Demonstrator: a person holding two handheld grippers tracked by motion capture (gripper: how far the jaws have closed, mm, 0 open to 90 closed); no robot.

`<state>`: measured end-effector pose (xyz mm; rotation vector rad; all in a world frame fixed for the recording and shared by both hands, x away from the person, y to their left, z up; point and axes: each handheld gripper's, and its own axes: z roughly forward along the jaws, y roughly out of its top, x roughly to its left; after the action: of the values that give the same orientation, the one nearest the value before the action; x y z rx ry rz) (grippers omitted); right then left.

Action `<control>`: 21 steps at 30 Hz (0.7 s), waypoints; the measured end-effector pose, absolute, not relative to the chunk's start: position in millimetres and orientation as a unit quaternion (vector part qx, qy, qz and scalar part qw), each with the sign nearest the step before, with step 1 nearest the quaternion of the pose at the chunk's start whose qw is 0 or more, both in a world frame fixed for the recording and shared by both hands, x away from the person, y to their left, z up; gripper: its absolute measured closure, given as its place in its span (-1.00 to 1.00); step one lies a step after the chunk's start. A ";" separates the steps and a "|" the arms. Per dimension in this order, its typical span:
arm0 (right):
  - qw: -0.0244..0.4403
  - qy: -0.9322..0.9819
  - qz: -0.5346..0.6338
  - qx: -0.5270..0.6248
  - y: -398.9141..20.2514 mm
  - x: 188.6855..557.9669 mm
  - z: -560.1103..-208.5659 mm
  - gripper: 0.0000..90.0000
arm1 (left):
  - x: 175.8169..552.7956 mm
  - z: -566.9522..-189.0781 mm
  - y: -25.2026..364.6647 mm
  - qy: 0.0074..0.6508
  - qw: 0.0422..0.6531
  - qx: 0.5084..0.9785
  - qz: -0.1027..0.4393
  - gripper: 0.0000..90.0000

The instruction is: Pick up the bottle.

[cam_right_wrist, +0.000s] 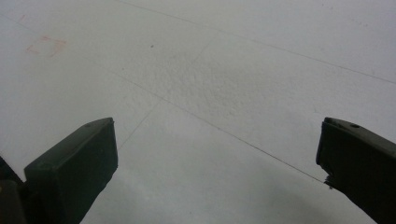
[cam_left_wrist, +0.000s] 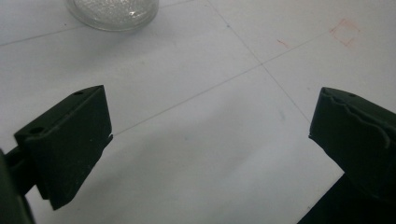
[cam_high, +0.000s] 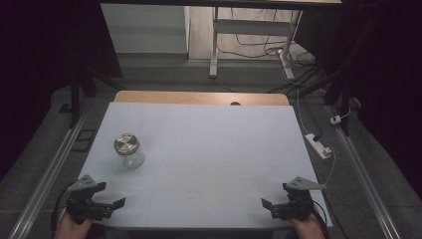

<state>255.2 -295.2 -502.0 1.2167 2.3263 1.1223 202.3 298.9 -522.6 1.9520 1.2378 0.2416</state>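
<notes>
The jar (cam_high: 129,150) stands upright on the white table (cam_high: 209,149), at its left side, with a metal lid (cam_high: 126,144) on top. The left gripper (cam_high: 110,203) is at the near left corner of the table, held by a hand (cam_high: 72,226). Its jaws are wide apart and hold nothing. The jar is near it, a little farther from the person. In the left gripper view the bottom of the jar (cam_left_wrist: 113,11) shows at the top edge, apart from both jaws. The right gripper (cam_high: 271,206) is at the near right corner, well apart from the jar. Its jaws are also wide apart, with only the table (cam_right_wrist: 224,84) between them.
</notes>
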 end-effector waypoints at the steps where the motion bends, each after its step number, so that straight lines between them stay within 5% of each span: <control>1: 0.142 0.807 0.389 0.421 -295.0 255.2 -502.0 -1.00 | 202.5 -521.5 299.0 0.488 0.399 0.770 0.099 -1.00; 21: 0.132 0.816 0.382 0.412 -293.0 256.6 -503.0 -1.00 | 222.6 -517.4 298.9 0.473 0.411 0.768 0.134 -1.00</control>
<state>256.6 -293.0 -503.0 1.1969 2.3691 1.1080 222.6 298.9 -517.4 1.9330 1.1906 0.3374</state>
